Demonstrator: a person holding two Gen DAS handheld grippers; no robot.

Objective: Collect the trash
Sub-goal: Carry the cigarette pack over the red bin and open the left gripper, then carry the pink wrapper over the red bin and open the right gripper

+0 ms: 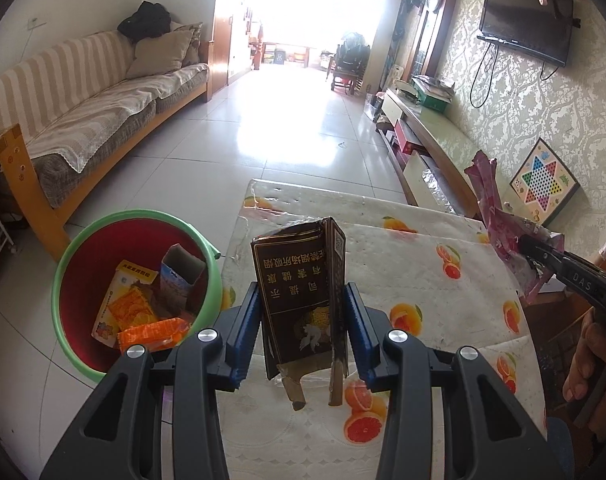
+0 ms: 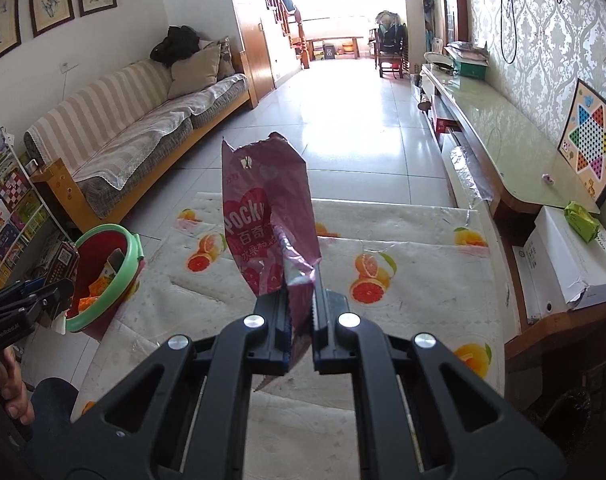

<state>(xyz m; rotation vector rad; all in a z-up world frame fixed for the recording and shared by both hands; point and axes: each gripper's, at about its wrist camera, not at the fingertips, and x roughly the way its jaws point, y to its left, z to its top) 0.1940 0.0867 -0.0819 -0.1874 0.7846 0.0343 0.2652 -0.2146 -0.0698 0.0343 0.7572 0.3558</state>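
My left gripper is shut on a dark brown cigarette carton, held upright above the table's left edge. A red bucket with a green rim stands on the floor just left of it and holds several cartons and wrappers. My right gripper is shut on a crumpled pink Pocky wrapper, lifted above the table with its orange-print cloth. In the left wrist view the right gripper and the pink wrapper show at the far right. The right wrist view catches the left gripper and the bucket at its left.
A striped sofa lines the left wall, and a low TV cabinet with a game board runs along the right. A white box sits right of the table. Tiled floor stretches ahead. A person's hand grips the right handle.
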